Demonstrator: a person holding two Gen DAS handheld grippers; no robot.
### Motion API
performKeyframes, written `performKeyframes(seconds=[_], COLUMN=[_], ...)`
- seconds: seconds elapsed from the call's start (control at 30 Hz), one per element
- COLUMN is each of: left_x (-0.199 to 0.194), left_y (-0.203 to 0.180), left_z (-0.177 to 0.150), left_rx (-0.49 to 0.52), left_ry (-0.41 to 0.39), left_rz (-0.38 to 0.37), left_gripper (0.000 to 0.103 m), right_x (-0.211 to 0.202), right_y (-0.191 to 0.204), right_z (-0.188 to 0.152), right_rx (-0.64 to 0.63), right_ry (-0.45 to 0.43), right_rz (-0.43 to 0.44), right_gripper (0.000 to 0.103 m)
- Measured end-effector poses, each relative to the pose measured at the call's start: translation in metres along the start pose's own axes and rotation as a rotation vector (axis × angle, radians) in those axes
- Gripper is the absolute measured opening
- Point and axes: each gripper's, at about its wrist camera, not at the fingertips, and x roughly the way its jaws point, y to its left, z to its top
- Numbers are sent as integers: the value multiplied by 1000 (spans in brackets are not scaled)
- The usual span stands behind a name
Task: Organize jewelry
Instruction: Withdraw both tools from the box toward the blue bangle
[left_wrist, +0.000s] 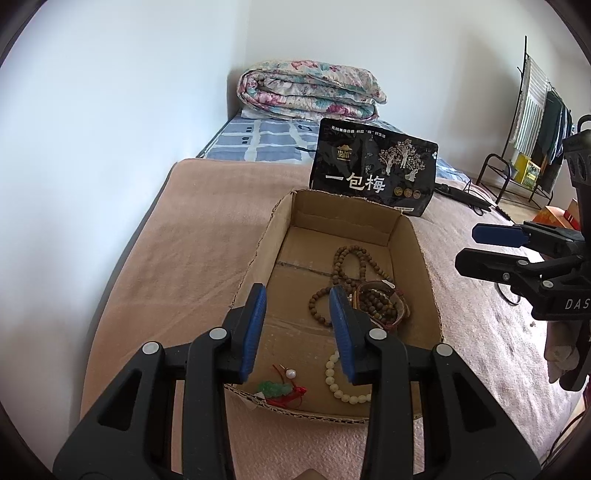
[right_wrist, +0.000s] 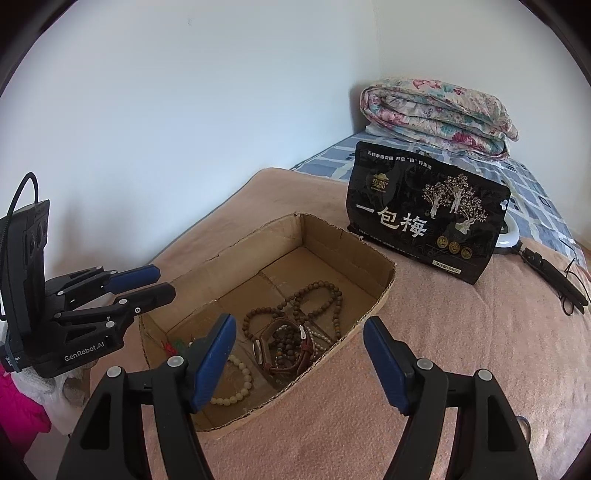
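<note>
A bed (left_wrist: 207, 236) covered with a pink blanket (right_wrist: 424, 369) is seen in both views, and a folded floral quilt (left_wrist: 310, 92) is stacked at its far end against the wall. An open cardboard box (left_wrist: 258, 258) is set on the blanket, its cut rim ragged. A black snack bag (left_wrist: 373, 166) is stood upright just behind the box's far wall. Beyond the bag, a black cable (right_wrist: 550, 273) is laid on the blanket, and a clothes rack (left_wrist: 532, 122) is seen past the bed on the right.

The jewelry is held inside the box. A long strand of brown wooden beads (left_wrist: 351, 258) is looped across the middle of the floor, and a pile of darker bead bracelets (left_wrist: 380, 302) with a brown leather band is heaped beside it, touching it. A cream bracelet (left_wrist: 334, 380) is laid near the front wall, apart from the pile. A green charm (left_wrist: 273, 387) on red cord is found in the front corner, with 1 white pearl (left_wrist: 291, 374) just beside it.

The left gripper (left_wrist: 297, 328) is held over the box's front edge, its jaws parted with nothing between them. The right gripper (right_wrist: 299, 363) is held over the box's right wall, its jaws spread wide and empty.
</note>
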Motion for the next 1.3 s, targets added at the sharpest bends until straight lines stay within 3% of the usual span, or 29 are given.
performKeyframes(seconds=[0.53, 1.07, 1.13, 1.3], left_x=[-28, -36, -35, -32], left_y=[-32, -93, -100, -121], left_z=[9, 13, 11, 9], left_rx=[63, 130, 135, 148], left_ry=[-34, -37, -30, -29], left_rz=[-15, -85, -95, -129], left_gripper=[35, 36, 36, 53], right_x=[-45, -96, -104, -126], right_y=[-21, -94, -103, -125], right_z=[-14, -50, -57, -74], right_rx=[5, 114, 129, 152], right_ry=[-36, -39, -34, -34], right_rz=[-45, -147, -165, -233], right_gripper=[77, 82, 88, 93])
